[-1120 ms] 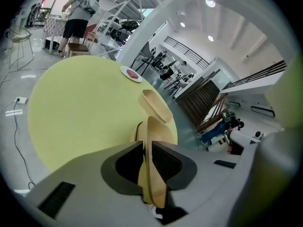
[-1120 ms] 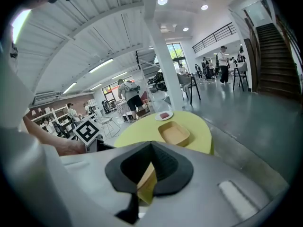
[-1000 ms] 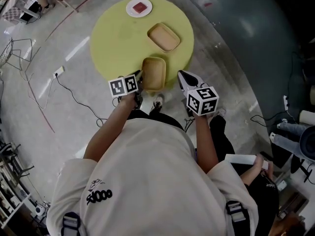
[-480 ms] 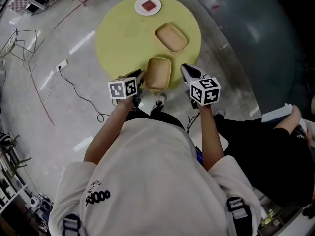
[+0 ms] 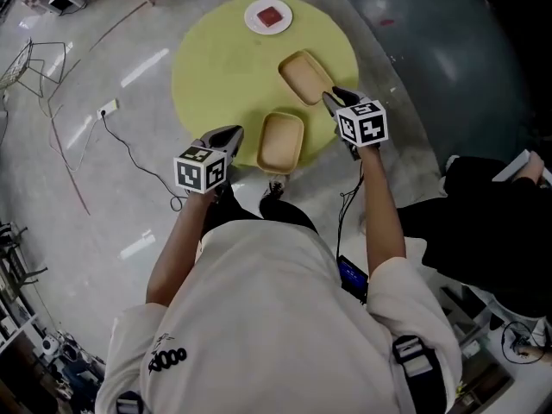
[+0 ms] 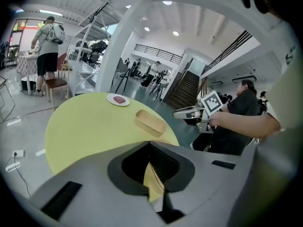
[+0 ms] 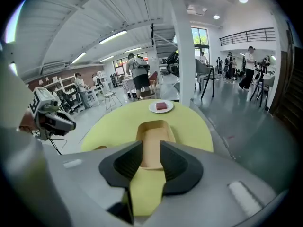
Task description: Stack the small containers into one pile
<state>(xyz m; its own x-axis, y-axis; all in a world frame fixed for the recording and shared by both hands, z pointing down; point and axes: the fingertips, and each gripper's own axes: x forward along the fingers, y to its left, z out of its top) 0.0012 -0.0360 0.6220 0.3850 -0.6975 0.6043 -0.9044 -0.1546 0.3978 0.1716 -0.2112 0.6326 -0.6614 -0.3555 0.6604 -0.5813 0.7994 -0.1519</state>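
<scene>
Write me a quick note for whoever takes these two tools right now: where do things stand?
Left tool: shut, empty, left of the near container.
Right tool: open, its jaws have just been opening; lined up on the far container, not gripping it.
Both containers sit apart on the table.
Done: nothing stacked.
Left: grasp one container and set it in the other.

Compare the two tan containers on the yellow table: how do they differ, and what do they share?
Place: the near container lies at the near edge of the table; the far container lies further in, closer to the white plate.
Pose: in the head view the near container runs almost straight up the picture, while the far container runs diagonally.
Both are tan, shallow, open-topped and empty.
</scene>
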